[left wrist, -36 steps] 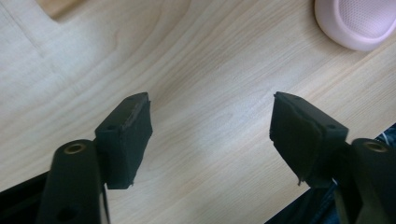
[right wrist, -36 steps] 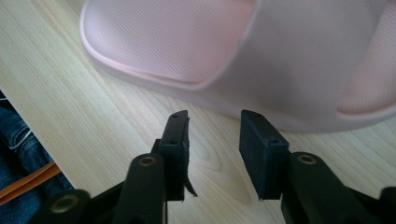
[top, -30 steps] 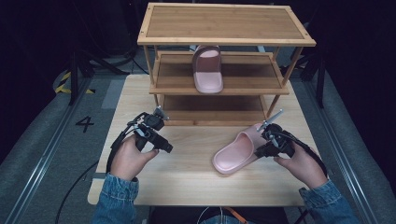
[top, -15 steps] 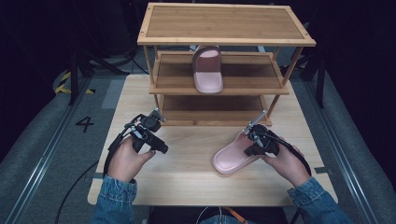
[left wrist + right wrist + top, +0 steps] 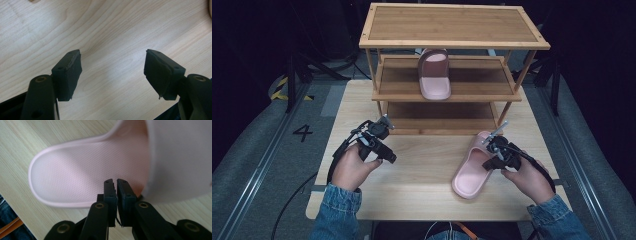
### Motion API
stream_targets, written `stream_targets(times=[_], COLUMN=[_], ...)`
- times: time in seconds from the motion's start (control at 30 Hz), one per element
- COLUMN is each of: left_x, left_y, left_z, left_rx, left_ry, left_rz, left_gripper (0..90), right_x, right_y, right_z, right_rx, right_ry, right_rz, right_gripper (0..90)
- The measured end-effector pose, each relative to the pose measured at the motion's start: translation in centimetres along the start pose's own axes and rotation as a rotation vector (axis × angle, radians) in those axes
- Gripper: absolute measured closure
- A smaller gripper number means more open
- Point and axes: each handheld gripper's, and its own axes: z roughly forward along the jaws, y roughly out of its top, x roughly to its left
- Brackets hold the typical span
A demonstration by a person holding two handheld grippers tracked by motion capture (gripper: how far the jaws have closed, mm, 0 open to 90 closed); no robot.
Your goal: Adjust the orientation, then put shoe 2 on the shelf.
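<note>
Pink and soft-looking, a slipper (image 5: 474,167) lies on the pale wooden tabletop (image 5: 422,190), toe end toward the rack and heel toward the person, angled slightly to the left in the high view. The right gripper (image 5: 493,150) sits at the slipper's right edge, just by the strap. In the right gripper view its two black jaws are drawn together with only a sliver of gap, reaching over the slipper's rim above the dotted insole (image 5: 82,175), and nothing can be made out pinched between the pads; the strap (image 5: 180,157) rises just to their right. Those jaws have just been closing, then eased apart a touch, with nothing visible between them.

The left gripper (image 5: 384,134) is held well apart from the slipper, over bare tabletop in front of the rack. In the left gripper view its jaws stand wide, with only wood grain (image 5: 112,62) between them.

Behind both hands stands a three-tier bamboo shoe rack (image 5: 452,25). A second pink slipper (image 5: 435,74) rests on its middle shelf, toe pointing away from the person, near the shelf's centre. The person's denim sleeves (image 5: 332,215) enter from the bottom edge.
</note>
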Motion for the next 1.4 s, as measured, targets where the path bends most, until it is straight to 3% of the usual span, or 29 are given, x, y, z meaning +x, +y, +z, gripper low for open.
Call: stream_targets(times=[0.13,0.2,0.27,0.37,0.53,0.67,0.8,0.9,1.03,1.1,1.27,1.4], left_x=[-0.3,-0.5,-0.6,-0.6,-0.6,-0.3,-0.1,0.1,0.0,0.1,0.2,0.4], left_y=[0.9,1.1,1.5,1.6,1.6,1.4,1.1,1.0,0.9,0.8,0.6,0.6], left_z=[0.2,0.3,0.4,0.4,0.4,0.2,0.1,0.0,0.0,0.0,-0.2,-0.1], left_rx=[0.006,0.001,-0.003,-0.001,0.001,-0.006,-0.009,-0.015,-0.010,-0.005,-0.018,-0.006], left_ry=[-0.004,-0.010,-0.014,-0.014,-0.009,-0.007,-0.005,-0.006,-0.004,-0.001,-0.002,0.003], left_rz=[0.034,0.020,0.035,0.044,0.043,0.033,0.023,0.019,0.007,0.015,0.014,0.013], left_gripper=[30.7,30.7,31.0,31.0,31.1,31.3,31.3,31.3,31.3,31.3,31.3,31.3], right_x=[-0.8,-1.2,-1.8,-2.2,-3.2,-3.8,-4.0,-3.5,-2.1,-1.2,-0.2,0.2], right_y=[-1.2,-1.7,-2.3,-2.6,-3.1,-3.2,-3.2,-3.2,-3.0,-2.7,-2.0,-1.6], right_z=[-0.7,-1.1,-1.3,-1.5,-1.7,-1.7,-1.9,-2.3,-3.1,-3.2,-2.0,-0.8], right_rx=[-0.005,-0.007,0.000,-0.004,-0.010,-0.022,-0.042,-0.053,-0.088,-0.092,-0.061,-0.065], right_ry=[-0.011,-0.014,-0.050,-0.062,-0.075,-0.118,-0.112,-0.068,0.002,0.009,0.009,0.012], right_rz=[0.044,0.062,0.078,0.092,0.113,0.121,0.138,0.152,0.136,0.110,0.110,0.111], right_gripper=[86.5,86.6,87.4,87.4,88.5,87.1,82.4,77.0,68.7,63.6,56.6,49.9])
